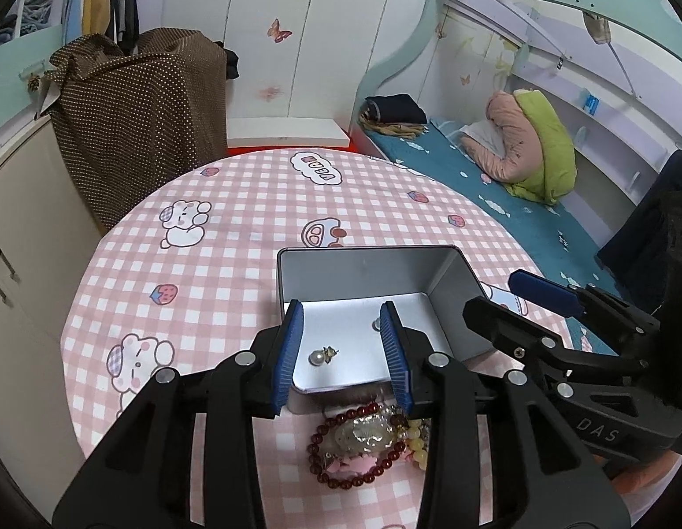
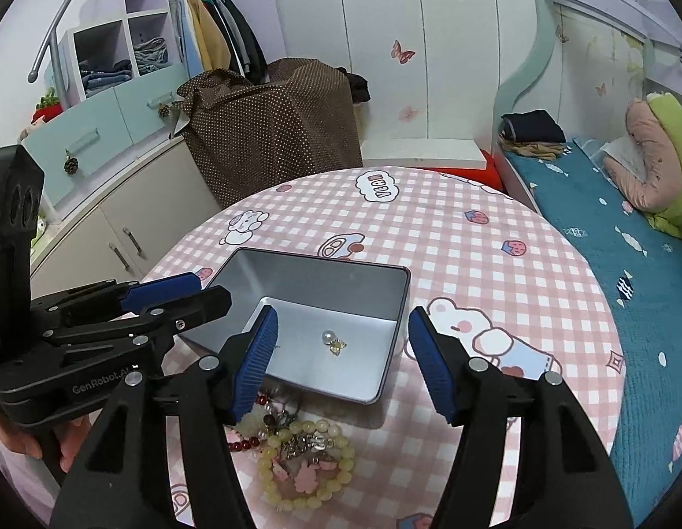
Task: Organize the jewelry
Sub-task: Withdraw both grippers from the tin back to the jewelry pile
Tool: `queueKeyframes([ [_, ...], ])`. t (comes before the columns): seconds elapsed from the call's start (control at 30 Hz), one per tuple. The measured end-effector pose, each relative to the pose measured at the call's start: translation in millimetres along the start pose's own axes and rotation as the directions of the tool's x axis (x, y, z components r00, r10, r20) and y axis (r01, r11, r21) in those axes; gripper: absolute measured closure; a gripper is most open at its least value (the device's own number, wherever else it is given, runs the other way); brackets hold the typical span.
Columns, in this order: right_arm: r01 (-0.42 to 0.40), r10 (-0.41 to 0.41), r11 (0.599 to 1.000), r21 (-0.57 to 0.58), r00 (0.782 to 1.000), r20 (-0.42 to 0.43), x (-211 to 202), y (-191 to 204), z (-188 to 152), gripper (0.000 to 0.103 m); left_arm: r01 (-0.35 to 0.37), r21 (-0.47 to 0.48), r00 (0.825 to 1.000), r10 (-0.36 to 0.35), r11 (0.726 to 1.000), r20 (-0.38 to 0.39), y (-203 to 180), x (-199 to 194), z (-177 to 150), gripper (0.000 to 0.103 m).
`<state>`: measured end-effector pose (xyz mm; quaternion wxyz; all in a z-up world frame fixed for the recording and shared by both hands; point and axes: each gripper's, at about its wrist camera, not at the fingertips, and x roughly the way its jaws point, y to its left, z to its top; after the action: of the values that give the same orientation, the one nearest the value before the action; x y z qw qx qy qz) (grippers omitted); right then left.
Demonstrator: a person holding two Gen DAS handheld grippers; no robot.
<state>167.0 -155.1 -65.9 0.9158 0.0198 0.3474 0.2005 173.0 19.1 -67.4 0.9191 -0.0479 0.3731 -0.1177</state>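
Bracelets [image 2: 305, 471] heaped on tabletop [image 2: 495, 273] just under my fingers, this side of tin [image 2: 385, 330]: light, limp, snag-prone beads; best pinched across one strand. My left hand-held gripper [image 1: 346, 352] and right hand-held gripper [image 2: 341, 361] both released, empty. Beyond, pearl earring [image 2: 330, 338] inside tin.

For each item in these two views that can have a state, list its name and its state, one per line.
Metal tin: open, lidless, upright on the table.
Pearl earring: lying loose inside the tin.
Dark red bead bracelet: on the cloth, outside the tin.
Yellow bead bracelet: on the cloth, outside the tin.
Left gripper: open, holding nothing.
Right gripper: open, holding nothing.
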Motion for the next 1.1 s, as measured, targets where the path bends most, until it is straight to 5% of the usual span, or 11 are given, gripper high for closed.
queueKeyframes([
  [0.4,0.075,-0.074,0.997,-0.017,0.996,0.049,-33,7,-19,0.017,-0.050,-0.002,0.998,0.050,0.999,0.040,1,-36,-22,0.038],
  [1.1,0.124,-0.124,0.992,-0.011,0.990,-0.060,-33,5,-59,0.011,-0.080,-0.019,0.991,0.078,0.997,-0.107,21,-11,-64,0.038],
])
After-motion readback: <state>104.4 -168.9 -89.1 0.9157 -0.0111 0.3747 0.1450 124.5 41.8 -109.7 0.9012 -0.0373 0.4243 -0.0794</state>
